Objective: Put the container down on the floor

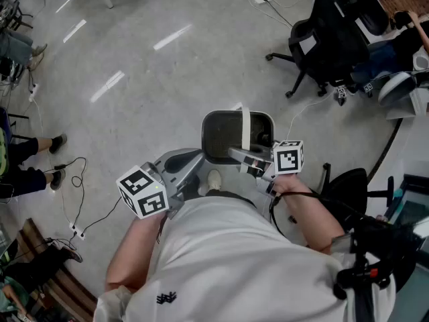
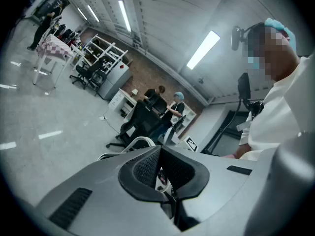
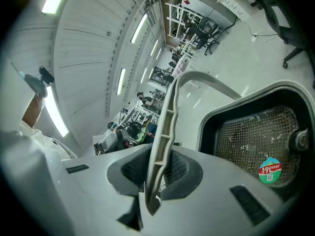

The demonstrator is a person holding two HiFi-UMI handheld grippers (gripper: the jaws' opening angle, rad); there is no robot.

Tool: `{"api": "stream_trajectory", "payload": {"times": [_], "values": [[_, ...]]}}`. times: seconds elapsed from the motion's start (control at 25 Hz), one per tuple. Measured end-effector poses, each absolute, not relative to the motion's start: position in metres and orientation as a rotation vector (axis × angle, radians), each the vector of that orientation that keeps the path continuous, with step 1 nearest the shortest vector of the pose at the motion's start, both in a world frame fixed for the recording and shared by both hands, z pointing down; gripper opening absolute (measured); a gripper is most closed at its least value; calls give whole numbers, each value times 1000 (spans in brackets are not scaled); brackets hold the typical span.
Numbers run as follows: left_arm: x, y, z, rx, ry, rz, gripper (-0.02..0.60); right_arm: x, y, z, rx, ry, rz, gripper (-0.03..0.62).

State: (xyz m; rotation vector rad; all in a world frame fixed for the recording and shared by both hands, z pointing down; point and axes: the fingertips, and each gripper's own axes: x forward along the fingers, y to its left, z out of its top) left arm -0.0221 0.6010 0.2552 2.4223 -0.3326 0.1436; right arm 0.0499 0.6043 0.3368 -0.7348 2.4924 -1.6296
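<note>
The head view looks steeply down onto floor [image 1: 134, 45], container [image 1: 218, 139], left gripper [image 1: 196, 157] and right gripper [image 1: 234, 154]. The left gripper view faces low across the room, tilted up to the ceiling [image 2: 157, 18]. The right gripper view sits close on the handle [image 3: 167, 117]; it shares the container with the head view.

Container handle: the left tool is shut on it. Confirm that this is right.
Not right. It is the right tool that is shut on the handle of the container, not the left one. The right gripper view shows the pale handle pinched between that tool's jaws. In the left gripper view the left tool has nothing between its jaws.
</note>
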Motion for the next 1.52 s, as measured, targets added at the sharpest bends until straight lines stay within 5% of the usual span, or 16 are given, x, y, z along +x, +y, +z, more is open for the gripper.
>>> {"api": "stream_trajectory", "payload": {"times": [0.64, 1.52], "values": [[-34, 573, 258, 2376, -430, 119, 9, 51, 565, 345, -641, 2471, -1692, 29], [-114, 244, 269, 2396, -308, 157, 9, -10, 169, 354, -744, 2322, -1611, 29]]}}
